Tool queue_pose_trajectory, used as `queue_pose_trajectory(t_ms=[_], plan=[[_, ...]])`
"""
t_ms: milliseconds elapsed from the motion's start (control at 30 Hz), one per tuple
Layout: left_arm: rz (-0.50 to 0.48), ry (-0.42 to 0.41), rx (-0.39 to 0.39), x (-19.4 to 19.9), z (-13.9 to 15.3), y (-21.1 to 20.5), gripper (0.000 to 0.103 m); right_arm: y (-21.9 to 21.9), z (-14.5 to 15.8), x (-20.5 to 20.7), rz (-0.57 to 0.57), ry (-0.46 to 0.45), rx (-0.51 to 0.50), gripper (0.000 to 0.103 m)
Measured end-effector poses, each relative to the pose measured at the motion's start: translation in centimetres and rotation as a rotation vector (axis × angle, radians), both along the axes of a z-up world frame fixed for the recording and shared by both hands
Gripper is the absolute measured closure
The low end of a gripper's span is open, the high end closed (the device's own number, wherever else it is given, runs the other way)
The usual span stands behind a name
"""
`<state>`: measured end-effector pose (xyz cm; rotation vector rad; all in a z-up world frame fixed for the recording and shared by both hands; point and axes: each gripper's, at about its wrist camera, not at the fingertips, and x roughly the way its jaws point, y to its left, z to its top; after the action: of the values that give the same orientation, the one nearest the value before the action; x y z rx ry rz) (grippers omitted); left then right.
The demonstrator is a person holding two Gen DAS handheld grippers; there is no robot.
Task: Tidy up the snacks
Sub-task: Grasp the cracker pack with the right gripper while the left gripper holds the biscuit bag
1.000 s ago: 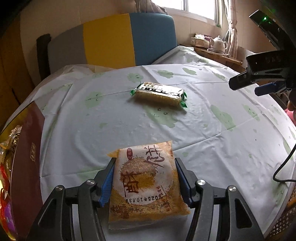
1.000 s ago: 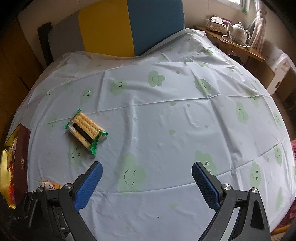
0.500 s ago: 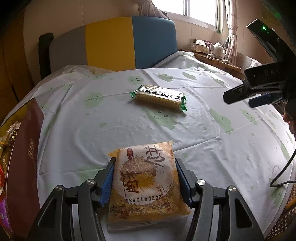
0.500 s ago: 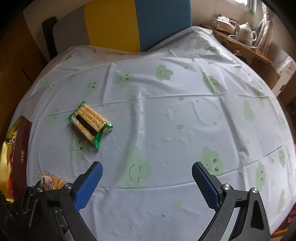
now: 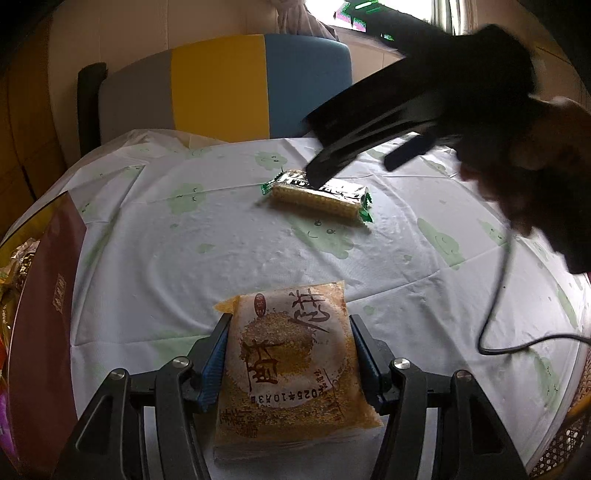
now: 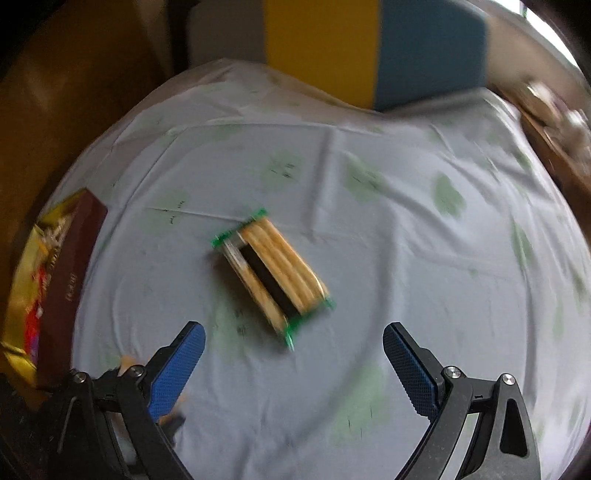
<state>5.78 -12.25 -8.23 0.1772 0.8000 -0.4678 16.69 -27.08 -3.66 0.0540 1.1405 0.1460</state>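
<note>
Soft daylight enters from a window [image 5: 439, 18] at top right. Fisheye bending darkens the corners. The right wrist view is motion-blurred throughout.

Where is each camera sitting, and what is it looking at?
Left wrist: rides the left gripper, looking along its fingers, shut on the orange snack packet; a hand shows.
Right wrist: rides the open right gripper, looking steeply down at the cracker pack.
Both see that pack, the tablecloth and the snack box.

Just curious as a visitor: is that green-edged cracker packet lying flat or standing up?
Lying flat: the cracker packet rests broad side down on the tablecloth, untouched.
</note>
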Motion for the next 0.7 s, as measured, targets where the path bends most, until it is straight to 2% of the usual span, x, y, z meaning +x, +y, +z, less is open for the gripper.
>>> queue_pose_trajectory(t_ms=[167, 267, 333, 367, 400, 533, 700], plan=[[-0.001, -0.001, -0.005, 0.0, -0.1, 0.0, 0.042, 2.4, -2.1, 3.6, 0.119, 0.038, -0.046, 0.005], [0.0, 0.0, -0.008, 0.1, 0.0, 0.0, 0.042, 3.4, -3.6, 5.0, 0.142, 0.056, -0.091, 0.007], [0.0, 0.0, -0.008, 0.1, 0.0, 0.0, 0.042, 3.6, -4.1, 5.3, 0.143, 0.06, -0.124, 0.037], [0.0, 0.0, -0.008, 0.1, -0.1, 0.0, 0.042, 3.5, -4.1, 5.2, 0.144, 0.061, -0.115, 0.045], [0.0, 0.0, -0.008, 0.1, -0.1, 0.0, 0.042, 3.3, -3.9, 5.0, 0.138, 0.064, -0.085, 0.046], [0.001, 0.002, -0.012, 0.1, -0.1, 0.1, 0.042, 2.4, -3.7, 2.9, 0.125, 0.107, -0.109, 0.048], [0.001, 0.002, -0.012, 0.1, -0.1, 0.1, 0.042, -1.3, -4.0, -2.3, 0.004, 0.199, -0.044, 0.048]])
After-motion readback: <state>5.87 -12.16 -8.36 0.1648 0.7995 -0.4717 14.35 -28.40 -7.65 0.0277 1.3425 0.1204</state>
